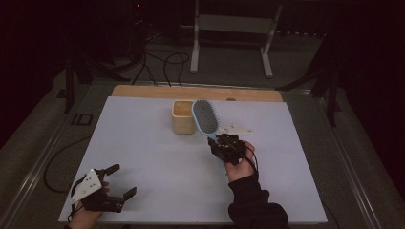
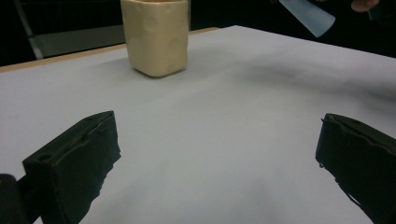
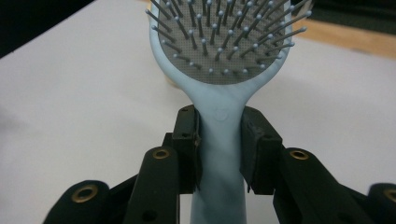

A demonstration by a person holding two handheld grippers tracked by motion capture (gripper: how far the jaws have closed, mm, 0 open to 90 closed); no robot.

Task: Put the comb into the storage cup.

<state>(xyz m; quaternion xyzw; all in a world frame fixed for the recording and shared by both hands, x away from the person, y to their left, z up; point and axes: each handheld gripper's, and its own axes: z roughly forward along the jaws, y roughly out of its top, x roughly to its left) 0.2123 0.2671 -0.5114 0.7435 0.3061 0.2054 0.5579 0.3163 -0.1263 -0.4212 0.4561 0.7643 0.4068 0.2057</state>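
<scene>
Room dim, far side almost black. White table sheet (image 1: 143, 157) over wooden tabletop (image 1: 196, 92), bare wood strip at 12 o'clock. Grey carpet floor (image 1: 229, 67) beyond. White metal stand (image 1: 196, 43) at 12 o'clock, black cables (image 1: 162, 62) at 11. Tiny red light (image 1: 139, 6) far back.

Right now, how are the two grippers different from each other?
The right gripper is shut on the light blue hairbrush, squeezing its handle, while the left gripper is wide open with nothing between its jaws. The right gripper is lifted up near the yellow cup, but the left gripper sits low at the near left corner of the white table. Both are black and held by a hand.
</scene>
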